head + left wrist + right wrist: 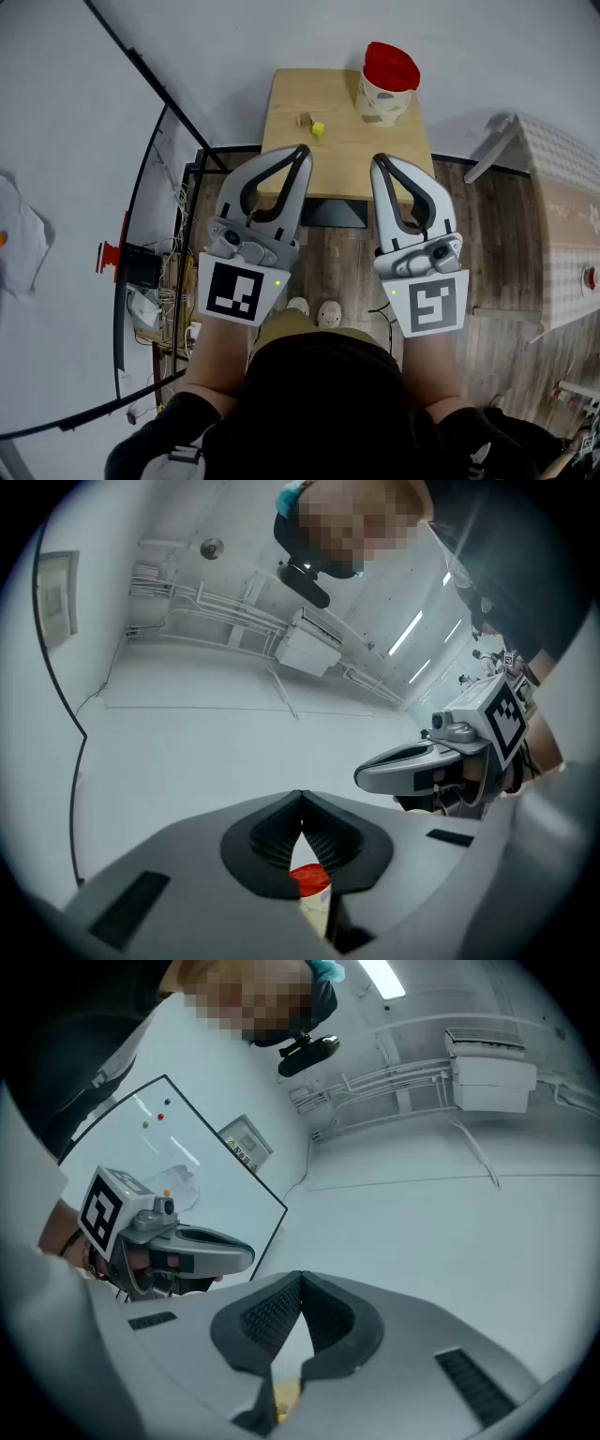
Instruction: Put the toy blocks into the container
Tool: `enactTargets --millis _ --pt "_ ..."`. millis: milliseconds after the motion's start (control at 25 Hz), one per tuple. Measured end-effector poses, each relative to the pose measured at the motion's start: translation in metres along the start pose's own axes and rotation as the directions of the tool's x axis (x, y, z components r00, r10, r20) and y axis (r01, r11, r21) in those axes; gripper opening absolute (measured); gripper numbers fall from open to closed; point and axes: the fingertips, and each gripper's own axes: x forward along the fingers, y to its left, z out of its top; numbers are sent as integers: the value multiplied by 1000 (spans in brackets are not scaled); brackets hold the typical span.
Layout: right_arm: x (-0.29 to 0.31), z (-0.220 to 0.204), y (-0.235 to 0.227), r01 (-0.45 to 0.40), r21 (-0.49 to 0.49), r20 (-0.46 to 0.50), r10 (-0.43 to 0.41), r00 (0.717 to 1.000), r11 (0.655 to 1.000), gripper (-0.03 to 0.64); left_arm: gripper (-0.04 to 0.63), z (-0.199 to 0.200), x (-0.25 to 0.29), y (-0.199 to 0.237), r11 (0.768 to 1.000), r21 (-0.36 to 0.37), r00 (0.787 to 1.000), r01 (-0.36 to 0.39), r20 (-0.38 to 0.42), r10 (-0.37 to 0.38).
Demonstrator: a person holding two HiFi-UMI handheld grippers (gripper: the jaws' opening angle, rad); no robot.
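While tilted slightly upward, left gripper (301, 150) and right gripper (378, 160) hang abreast.

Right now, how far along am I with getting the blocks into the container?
Nothing looks done yet: the yellow block and brown block sit on the table, left of the container. Nothing in hand: left gripper and right gripper are shut, empty. Both blocks remain.

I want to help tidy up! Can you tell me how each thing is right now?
Left gripper: shut, empty, touching nothing.
Right gripper: shut, empty, touching nothing.
Yellow block: lying on the table, not in the container.
Brown block: on the table beside the yellow block, not in the container.
Container: upright on the table, nothing touching it.
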Motion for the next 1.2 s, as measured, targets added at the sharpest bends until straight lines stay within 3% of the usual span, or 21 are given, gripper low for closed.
enactTargets --millis 600,1200 --pt "-8 -14 -11 1 78 -2 -1 1000 997 29 11 -3 -1 -6 1000 10 999 -28 -38 29" --pt "50 -53 -6 -5 84 -42 9 999 996 31 11 -54 17 38 1000 4 998 -21 -67 22"
